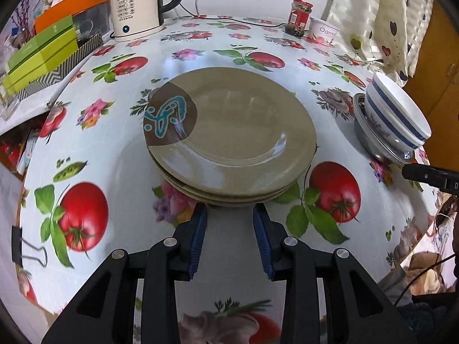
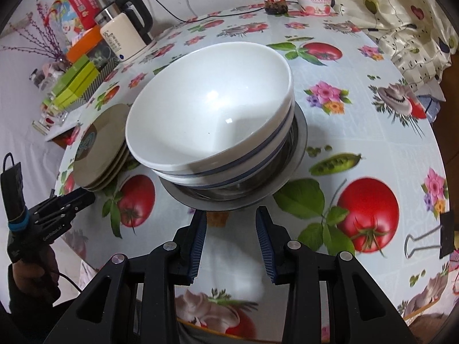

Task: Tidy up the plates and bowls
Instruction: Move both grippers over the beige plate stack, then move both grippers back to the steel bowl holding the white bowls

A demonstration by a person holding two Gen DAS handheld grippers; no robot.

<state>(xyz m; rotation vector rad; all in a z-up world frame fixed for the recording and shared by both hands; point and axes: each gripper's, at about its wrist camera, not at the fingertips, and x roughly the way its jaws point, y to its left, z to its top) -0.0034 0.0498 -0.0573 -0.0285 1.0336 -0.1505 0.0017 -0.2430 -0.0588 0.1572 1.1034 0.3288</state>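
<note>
A stack of olive plates (image 1: 229, 132), the top one bearing a brown patch with a teal pattern, sits mid-table on the fruit-print cloth. My left gripper (image 1: 230, 209) is open, its blue pads just short of the stack's near rim, with nothing between them. To the right, white blue-striped bowls (image 1: 396, 114) rest tilted inside a steel bowl (image 1: 370, 140). In the right wrist view those white bowls (image 2: 209, 114) fill the centre, nested in the steel bowl (image 2: 298, 143). My right gripper (image 2: 231, 215) is open and empty just before the steel rim. The plates (image 2: 100, 143) and left gripper (image 2: 66, 203) show at left.
At the far side stand a white kettle (image 1: 134, 5), green boxes (image 1: 40, 54), a red-lidded jar (image 1: 299, 17) and a yogurt cup (image 1: 324, 31). A binder clip (image 1: 25, 246) grips the cloth at the left edge. A heart-print curtain (image 1: 387, 14) hangs at the right.
</note>
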